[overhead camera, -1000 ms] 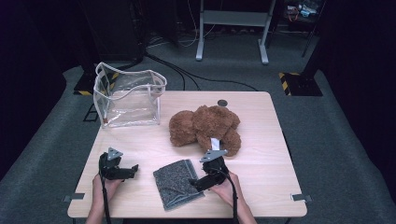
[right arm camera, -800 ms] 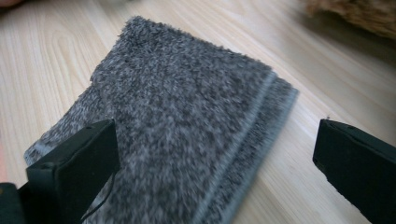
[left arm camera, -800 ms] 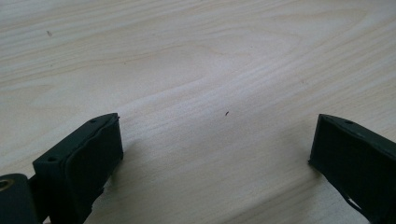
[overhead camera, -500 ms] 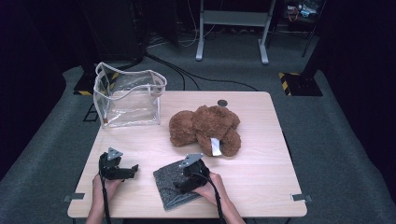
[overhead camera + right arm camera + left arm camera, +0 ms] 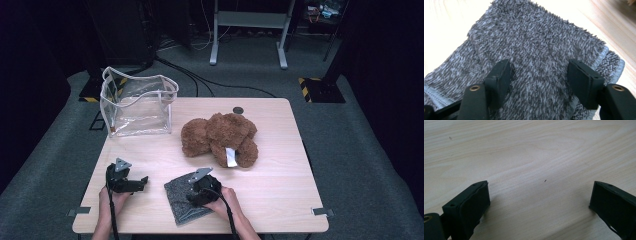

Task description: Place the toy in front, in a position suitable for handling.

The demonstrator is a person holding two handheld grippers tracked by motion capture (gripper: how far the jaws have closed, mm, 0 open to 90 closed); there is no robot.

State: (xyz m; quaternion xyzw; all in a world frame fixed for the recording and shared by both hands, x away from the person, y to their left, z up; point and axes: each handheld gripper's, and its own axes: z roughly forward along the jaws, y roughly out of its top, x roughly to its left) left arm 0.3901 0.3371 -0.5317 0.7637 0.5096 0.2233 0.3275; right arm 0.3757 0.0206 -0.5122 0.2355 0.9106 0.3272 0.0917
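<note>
The grey cloth (image 5: 186, 201) lies folded flat at the table's (image 5: 280, 180) near edge, just in front of the brown bear (image 5: 220, 139) and well apart from the clear bag (image 5: 137, 102) at the far left corner. The right gripper (image 5: 196, 192) sits on top of the cloth, its jaws half spread and just now closing, with plush pile bulging between them in the right gripper view (image 5: 539, 75); the pads do not yet look to press on it. The risk is that the jaws catch only the top layer: the cloth is folded, so a shallow pinch would likely let the lower layers fall open when lifted, leaving a long trailing piece that could drag against the bear. A bite into pile alone might also slip out. The left gripper (image 5: 131, 183), left of the cloth, rests over bare wood with its jaws wide apart (image 5: 539, 205) and holds nothing, so nothing steadies the cloth should it slide toward the table edge.
</note>
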